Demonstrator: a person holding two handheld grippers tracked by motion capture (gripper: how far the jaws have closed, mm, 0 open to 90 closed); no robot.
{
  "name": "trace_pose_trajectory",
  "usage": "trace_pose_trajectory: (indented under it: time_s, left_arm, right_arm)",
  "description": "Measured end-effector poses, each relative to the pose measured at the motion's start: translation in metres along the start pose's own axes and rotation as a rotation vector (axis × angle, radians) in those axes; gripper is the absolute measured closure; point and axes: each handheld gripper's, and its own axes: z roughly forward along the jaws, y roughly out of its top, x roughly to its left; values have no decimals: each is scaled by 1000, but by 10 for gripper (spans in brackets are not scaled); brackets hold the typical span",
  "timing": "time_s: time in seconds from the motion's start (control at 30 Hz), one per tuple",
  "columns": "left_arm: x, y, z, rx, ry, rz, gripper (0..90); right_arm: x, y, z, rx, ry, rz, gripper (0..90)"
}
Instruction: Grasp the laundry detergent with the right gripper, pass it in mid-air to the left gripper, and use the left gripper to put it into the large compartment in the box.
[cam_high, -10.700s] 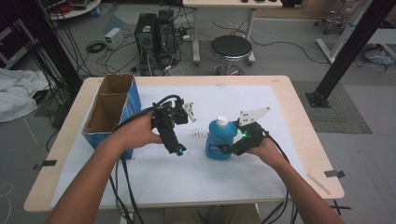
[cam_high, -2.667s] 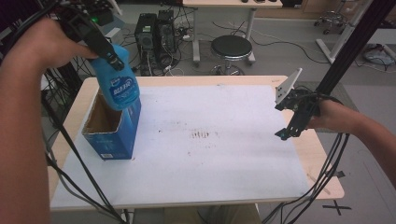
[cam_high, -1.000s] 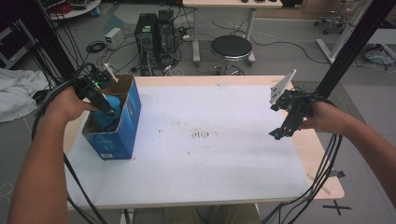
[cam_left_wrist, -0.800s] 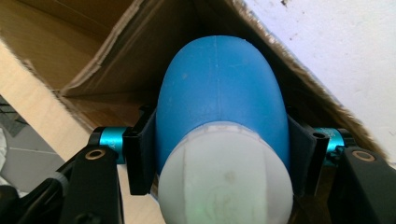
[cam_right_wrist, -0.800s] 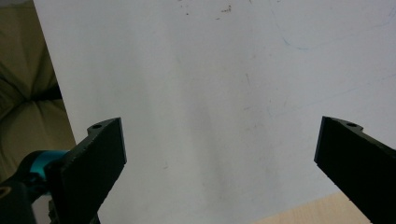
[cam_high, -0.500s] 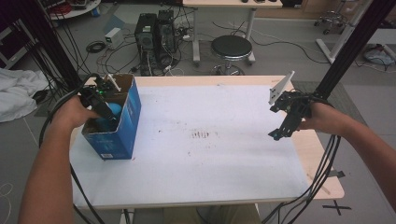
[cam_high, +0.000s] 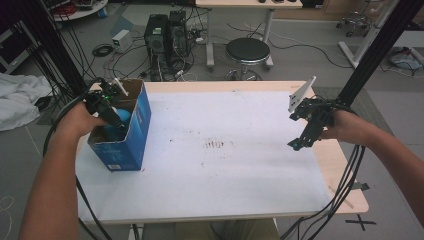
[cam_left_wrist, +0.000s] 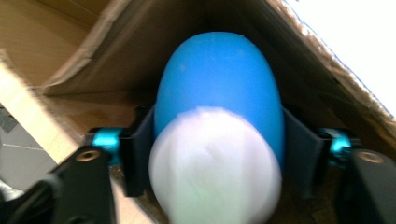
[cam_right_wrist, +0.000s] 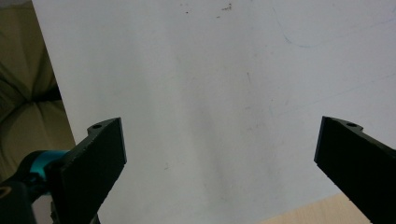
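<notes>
Blue plastic bottle (cam_left_wrist: 219, 88) sits inside the cardboard box (cam_high: 131, 135), which stands near the far left corner of the surface (cam_high: 225, 170). The left tool (cam_high: 107, 112) reaches down into the box from above, prob. because the open top is the only way in and the walls keep the bottle from falling over. In the left gripper view its two black jaws stand on both sides of the bottle, w/ the white cap (cam_left_wrist: 215, 165) closest to the camera. The jaws have just been opening; the bottle is between them, but the pads look to stand just off its sides, so I judge the grip is released and the bottle rests on the box.

Long axis of the bottle runs along the tool's own line, cap end toward the tool and up, base down to the box floor, approx. upright; exact tilt I cannot tell.

The right tool (cam_high: 305, 132) hangs above the right edge of the surface, well apart from the box, jaws wide open w/ nothing between them. It seems parked there to keep out of the way.
</notes>
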Motion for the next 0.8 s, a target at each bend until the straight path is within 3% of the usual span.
trace_pose_trajectory:
  time_s: [0.37,0.43,0.8]
  left_arm:
    - [2,-12,-39,-94,8,-53,273]
    - [1,-13,-47,-101,6,-68,224]
    - [-22,-8,-85,-178,-1,-24,223]
  right_arm:
    - [5,1,-3,-13,-4,-5,11]
    - [6,1,-5,-15,-6,-2,11]
    - [10,-1,-11,-29,-17,0,11]
